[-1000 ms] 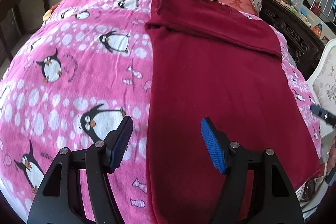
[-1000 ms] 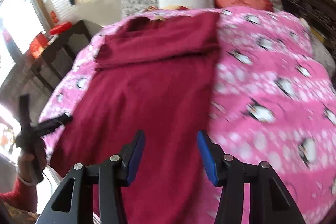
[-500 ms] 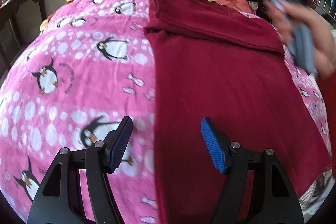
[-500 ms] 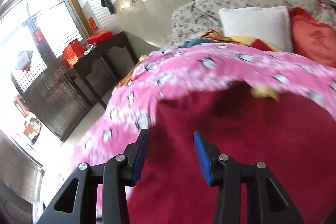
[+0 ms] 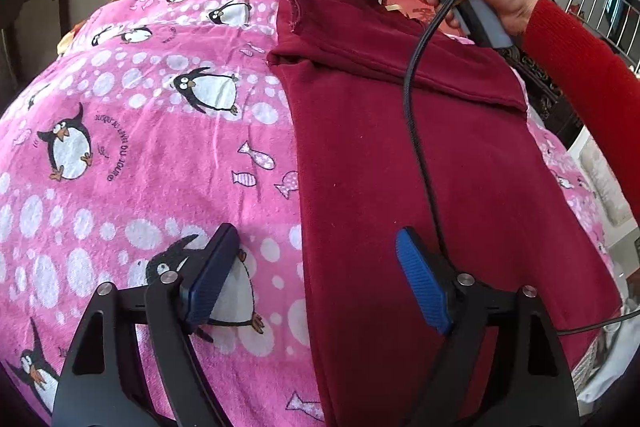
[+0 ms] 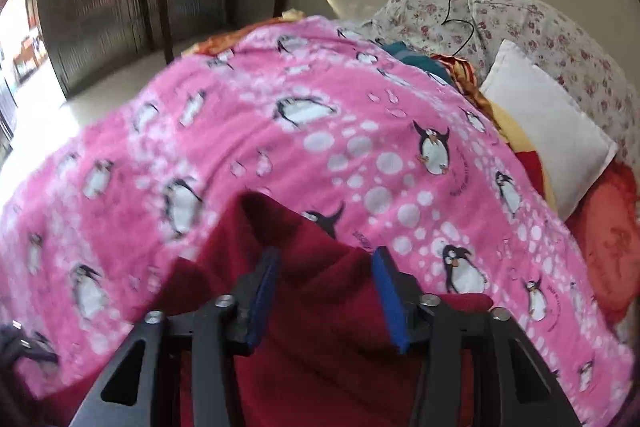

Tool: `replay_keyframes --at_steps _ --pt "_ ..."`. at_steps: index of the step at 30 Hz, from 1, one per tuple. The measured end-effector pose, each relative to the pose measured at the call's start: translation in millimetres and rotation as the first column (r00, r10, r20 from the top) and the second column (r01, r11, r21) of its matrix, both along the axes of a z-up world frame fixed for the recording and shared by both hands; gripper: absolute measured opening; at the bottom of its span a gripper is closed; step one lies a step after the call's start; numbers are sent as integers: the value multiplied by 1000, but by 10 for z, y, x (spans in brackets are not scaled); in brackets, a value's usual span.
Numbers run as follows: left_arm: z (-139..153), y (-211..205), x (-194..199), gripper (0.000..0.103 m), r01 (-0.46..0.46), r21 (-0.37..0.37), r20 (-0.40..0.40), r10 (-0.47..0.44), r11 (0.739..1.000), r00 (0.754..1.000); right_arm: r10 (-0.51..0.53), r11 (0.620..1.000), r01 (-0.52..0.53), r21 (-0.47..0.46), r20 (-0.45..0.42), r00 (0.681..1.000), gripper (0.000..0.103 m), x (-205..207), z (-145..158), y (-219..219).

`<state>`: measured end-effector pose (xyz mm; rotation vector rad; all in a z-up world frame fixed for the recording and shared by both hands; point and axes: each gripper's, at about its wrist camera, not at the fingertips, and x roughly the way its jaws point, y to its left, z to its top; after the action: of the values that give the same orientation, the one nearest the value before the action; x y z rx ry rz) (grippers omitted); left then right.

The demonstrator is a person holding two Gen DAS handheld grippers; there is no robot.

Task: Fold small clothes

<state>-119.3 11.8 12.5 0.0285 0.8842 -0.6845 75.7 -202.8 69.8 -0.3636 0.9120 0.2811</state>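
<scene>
**Now reaching for the far corner**

Plainly the next fold is being set up. The garment, dark red with its top band already turned down, lies flat on the penguin blanket. The left gripper hovers over its near left edge, jaws just opened wide, nothing between them. The right gripper sits at the far corner, jaws just narrowing around a raised fold without pinching it yet. It looks as if both must clamp cloth, then lift together.
</scene>
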Motion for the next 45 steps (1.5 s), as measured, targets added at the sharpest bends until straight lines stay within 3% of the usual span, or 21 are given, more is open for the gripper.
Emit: replay_keyframes --at_steps 2,4,6,8,12,13,14,16,20,22,23,25,29,32,35,37,39,42,44,45 --pt "2 -2 -4 82 -1 -4 0 1 1000 1000 1 998 -1 -61 5 1000 14 17 -79 38" --pt "2 -2 -13 82 -1 -4 4 1 1000 1000 3 998 0 -63 37 999 3 25 -50 45" --pt "1 4 -12 82 -2 -10 4 2 1000 1000 9 1000 -7 -19 87 996 0 -3 50 55" --pt "-1 9 -13 82 -5 -13 2 5 1000 1000 12 1000 -14 14 141 990 0 7 135 115" --pt "1 11 -17 82 -4 -20 0 4 1000 1000 37 999 -37 -4 127 991 3 66 160 198" --pt "2 14 -21 82 -4 -24 -1 4 1000 1000 53 998 -50 -30 103 993 13 69 158 224" --pt "1 11 -19 82 -6 -25 -3 6 1000 1000 66 997 -63 -45 74 995 32 72 141 222" --pt "2 4 -22 82 -5 -23 -2 5 1000 1000 76 996 -75 -45 27 997 41 91 102 173" --pt "1 18 -24 83 -6 -29 0 6 1000 1000 88 991 -93 -98 -48 995 41 150 -56 40" --pt "0 21 -20 83 -7 -31 -2 7 999 1000 82 994 -86 -62 -63 995 40 186 -91 -19" --pt "0 20 -22 83 -7 -30 -2 7 1000 1000 79 996 -82 -43 -52 996 28 187 -92 -22" --pt "0 17 -22 83 -7 -30 -1 7 1000 1000 102 992 -101 -73 6 995 16 120 -44 63" --pt "-4 10 -21 83 -8 -31 -2 8 999 1000 103 994 -101 -34 89 991 14 87 77 177" --pt "-6 -3 -23 84 -6 -26 1 6 1000 1000 59 997 -53 -58 96 994 14 197 -77 277" --pt "-7 1 -15 84 -5 -29 1 5 1000 1000 2 1000 0 -18 102 995 16 248 -122 255" --pt "-11 8 -1 84 -3 -35 -1 3 999 1000 -32 999 29 37 108 994 19 174 20 166" --pt "-12 10 0 84 -4 -32 0 4 999 1000 -85 985 66 157 116 990 24 -65 245 -12" --pt "-15 -11 -12 84 -3 -17 9 3 1000 1000 -180 961 146 235 132 975 33 -756 535 -313" --pt "-16 -14 -5 84 -3 -16 5 3 1000 1000 -221 942 181 283 114 969 43 -1216 602 -491" --pt "-12 -10 2 84 -2 -19 0 2 1000 1000 -249 925 209 318 89 964 43 -1532 612 -635"
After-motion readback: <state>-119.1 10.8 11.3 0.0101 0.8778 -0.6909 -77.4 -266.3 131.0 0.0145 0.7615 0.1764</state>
